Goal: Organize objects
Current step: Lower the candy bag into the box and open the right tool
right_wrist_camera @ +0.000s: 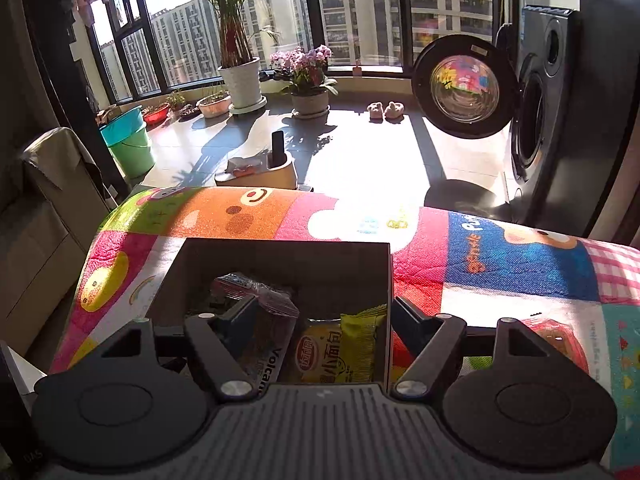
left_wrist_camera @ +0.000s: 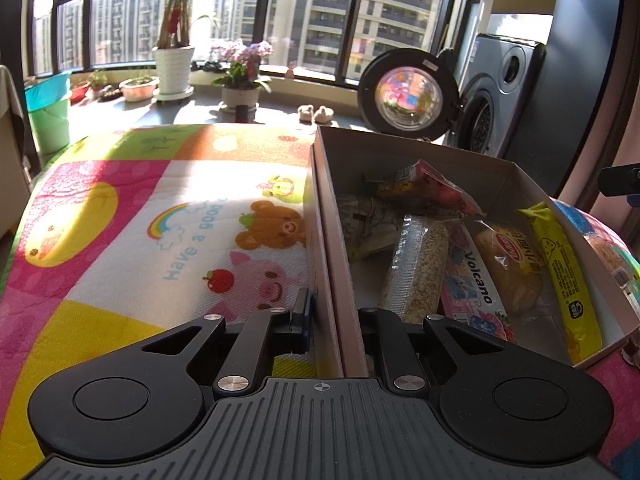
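A tan cardboard box [left_wrist_camera: 424, 148] stands on a colourful cartoon mat [left_wrist_camera: 160, 220]. It holds several snack packets, among them a yellow bar [left_wrist_camera: 560, 276], a bread packet [left_wrist_camera: 512, 264], a "Volcano" packet [left_wrist_camera: 472, 280] and a cereal bar [left_wrist_camera: 420, 268]. My left gripper [left_wrist_camera: 334, 316] is shut on the box's left wall [left_wrist_camera: 326, 264]. In the right wrist view the box [right_wrist_camera: 280, 256] is straight ahead. My right gripper [right_wrist_camera: 324, 312] is open and straddles the box's right wall [right_wrist_camera: 389, 308], left finger [right_wrist_camera: 236, 320] inside among the packets, right finger [right_wrist_camera: 412, 320] outside.
A red packet [right_wrist_camera: 556, 336] lies on the mat right of the box. Beyond the mat are a tiled floor, potted plants [right_wrist_camera: 240, 76], a green bucket [right_wrist_camera: 128, 140], small slippers [right_wrist_camera: 386, 110] and a washing machine with its door open [right_wrist_camera: 468, 88].
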Action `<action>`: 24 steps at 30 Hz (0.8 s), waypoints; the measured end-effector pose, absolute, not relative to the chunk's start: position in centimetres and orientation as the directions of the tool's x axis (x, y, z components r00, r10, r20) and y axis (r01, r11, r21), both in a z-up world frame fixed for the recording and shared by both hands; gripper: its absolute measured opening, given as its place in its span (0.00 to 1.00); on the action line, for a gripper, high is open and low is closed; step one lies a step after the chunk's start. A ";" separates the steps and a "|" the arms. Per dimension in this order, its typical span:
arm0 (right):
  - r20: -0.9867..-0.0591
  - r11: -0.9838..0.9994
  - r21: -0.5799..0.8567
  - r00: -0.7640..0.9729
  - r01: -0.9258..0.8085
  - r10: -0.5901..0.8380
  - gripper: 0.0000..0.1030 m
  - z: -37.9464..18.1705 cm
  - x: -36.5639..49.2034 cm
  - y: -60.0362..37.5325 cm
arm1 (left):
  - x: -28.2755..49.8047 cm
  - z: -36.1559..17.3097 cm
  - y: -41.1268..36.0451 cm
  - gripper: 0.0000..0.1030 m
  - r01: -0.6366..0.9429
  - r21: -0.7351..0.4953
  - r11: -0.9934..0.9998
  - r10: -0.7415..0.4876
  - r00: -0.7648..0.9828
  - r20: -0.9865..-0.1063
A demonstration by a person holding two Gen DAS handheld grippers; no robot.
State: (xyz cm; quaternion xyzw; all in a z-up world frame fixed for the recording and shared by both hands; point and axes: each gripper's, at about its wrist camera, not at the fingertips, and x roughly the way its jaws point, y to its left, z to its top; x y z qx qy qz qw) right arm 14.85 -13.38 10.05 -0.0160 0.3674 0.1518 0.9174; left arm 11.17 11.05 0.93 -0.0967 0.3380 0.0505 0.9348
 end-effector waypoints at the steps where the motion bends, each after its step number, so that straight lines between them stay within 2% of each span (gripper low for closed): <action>1: -0.673 0.961 0.058 0.701 -0.269 0.236 0.74 10.1 14.5 -14.5 | 11.2 0.9 11.0 0.14 -0.160 -0.147 0.976 0.029 0.766 -0.642; 5: -0.665 0.990 0.023 0.737 -0.138 0.118 0.82 9.5 14.3 -20.1 | 11.2 0.9 11.0 0.14 -0.160 -0.147 0.976 0.029 0.766 -0.642; 9: -0.683 0.999 0.019 0.729 -0.035 0.039 0.85 7.5 15.3 -23.9 | 11.2 0.9 11.0 0.14 -0.160 -0.146 0.976 0.029 0.766 -0.642; 15: -0.733 1.000 0.022 0.680 0.016 0.005 0.86 3.4 16.8 -25.5 | 11.3 0.9 11.0 0.14 -0.159 -0.144 0.977 0.030 0.766 -0.643; 24: -0.760 0.998 0.055 0.649 0.012 0.034 0.85 1.1 19.1 -23.7 | 11.3 0.9 10.9 0.14 -0.157 -0.143 0.977 0.029 0.767 -0.642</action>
